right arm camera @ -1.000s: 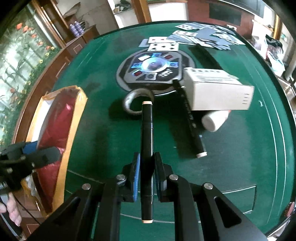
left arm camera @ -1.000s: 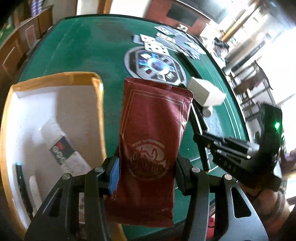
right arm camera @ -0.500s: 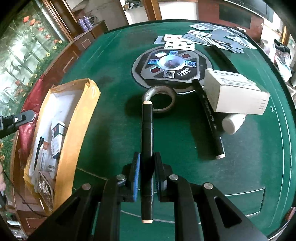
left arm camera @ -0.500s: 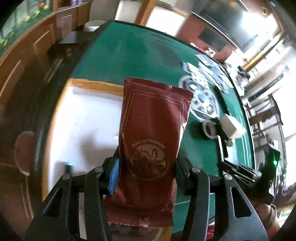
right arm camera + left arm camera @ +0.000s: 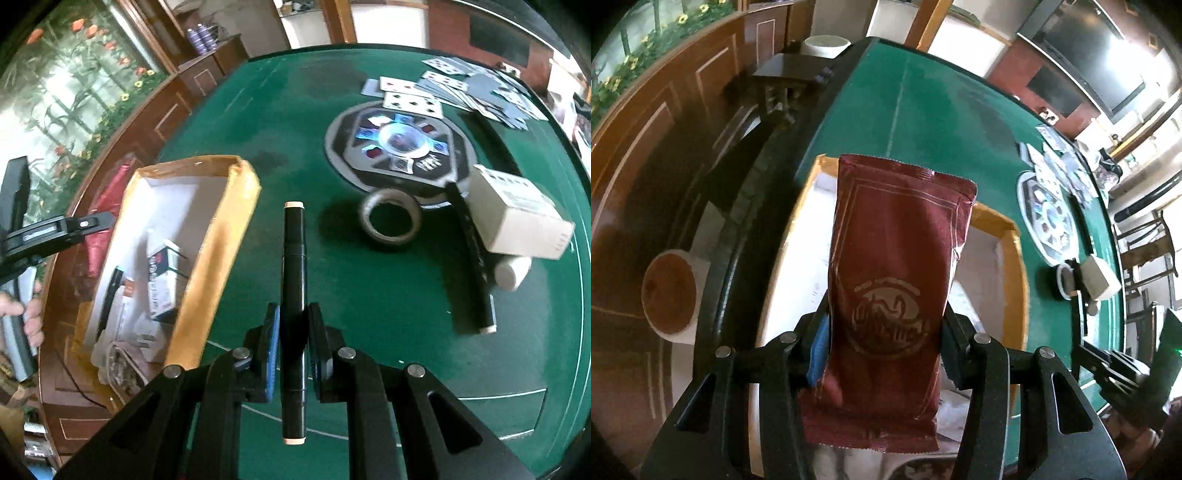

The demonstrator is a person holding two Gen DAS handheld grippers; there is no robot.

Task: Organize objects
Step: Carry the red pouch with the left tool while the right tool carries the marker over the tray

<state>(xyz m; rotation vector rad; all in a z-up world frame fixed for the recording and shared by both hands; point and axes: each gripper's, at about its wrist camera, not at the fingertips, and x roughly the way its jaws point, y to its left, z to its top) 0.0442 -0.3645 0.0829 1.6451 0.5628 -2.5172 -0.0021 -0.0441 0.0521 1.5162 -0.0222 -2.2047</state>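
My left gripper [image 5: 884,343] is shut on a dark red foil pouch [image 5: 897,266] and holds it upright over the white inside of a yellow-rimmed box [image 5: 1015,236]. In the right wrist view that box [image 5: 221,236] lies at the table's left edge with a pen and small packets inside; the left gripper [image 5: 55,229] and the red pouch [image 5: 107,206] show beyond its left wall. My right gripper [image 5: 293,343] is shut on a black marker [image 5: 293,280] with pale end caps, held above the green felt just right of the box.
On the green table [image 5: 369,295] lie a tape roll [image 5: 389,218], a second black marker [image 5: 472,258], a white carton [image 5: 517,218], a small white bottle [image 5: 511,273], an octagonal centre panel [image 5: 399,144] and spread playing cards [image 5: 461,92]. A hand [image 5: 22,314] grips the left tool.
The left gripper has carried the pouch leftward from beside the box to over it, rolling as it went. The right gripper has shifted left with the marker, closer to the box.
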